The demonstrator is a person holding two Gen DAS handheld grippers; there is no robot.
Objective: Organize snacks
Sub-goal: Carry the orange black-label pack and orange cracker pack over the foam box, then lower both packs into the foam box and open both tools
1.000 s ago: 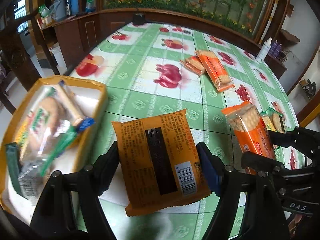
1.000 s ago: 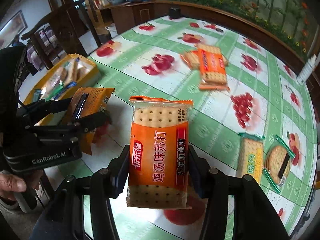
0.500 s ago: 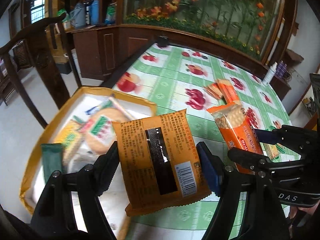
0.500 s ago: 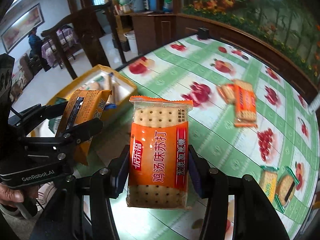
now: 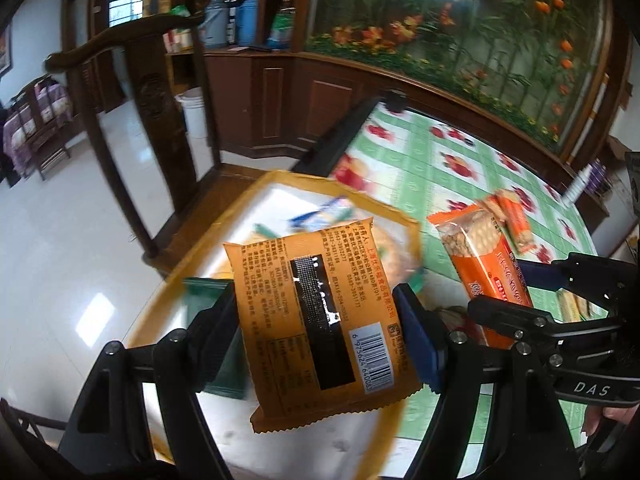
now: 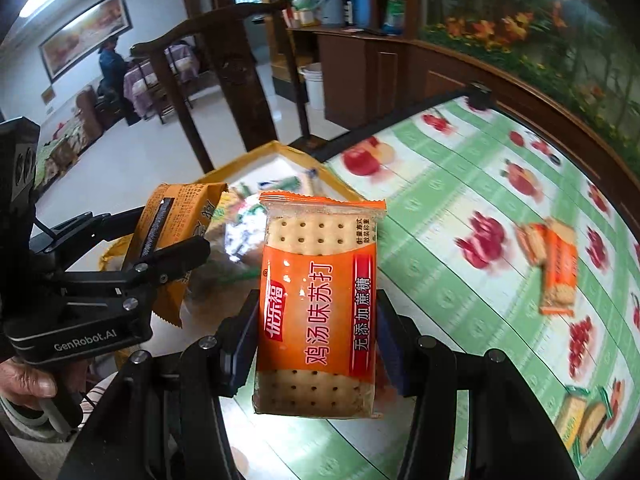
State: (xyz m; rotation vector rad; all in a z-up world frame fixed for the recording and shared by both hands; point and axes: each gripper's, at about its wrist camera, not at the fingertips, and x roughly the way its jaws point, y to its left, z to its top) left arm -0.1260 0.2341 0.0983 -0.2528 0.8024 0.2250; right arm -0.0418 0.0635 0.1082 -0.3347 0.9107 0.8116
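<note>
Sitting at the near edge of the table [image 6: 460, 216], the yellow-rimmed tray [image 5: 280, 178] has a white floor and already carries several snack packets; a blue-and-white wrapper [image 5: 324, 212] lies toward its far side, a green packet [image 5: 204, 292] lies near its left rim, and a round biscuit pack shows just behind the held packet; the rest of its load is blurred and partly covered by the grippers, so the packets cannot be counted; the tray's near rim is cut off below the fingers. The left gripper [image 5: 320, 320] holds its jaws about halfway apart, pressed on the sides of an orange snack packet [image 5: 320, 320] with its barcode side facing the camera, hanging over the tray; the right gripper [image 6: 316, 332] is clamped narrow on an orange cracker pack [image 6: 318, 304], upright, above the table just beside the tray. Farther along the tablecloth lie two more orange cracker packs [image 6: 554, 264], smeared by motion, and two green-edged biscuit packs [image 6: 584, 420] at the right border, half cut off.
</note>
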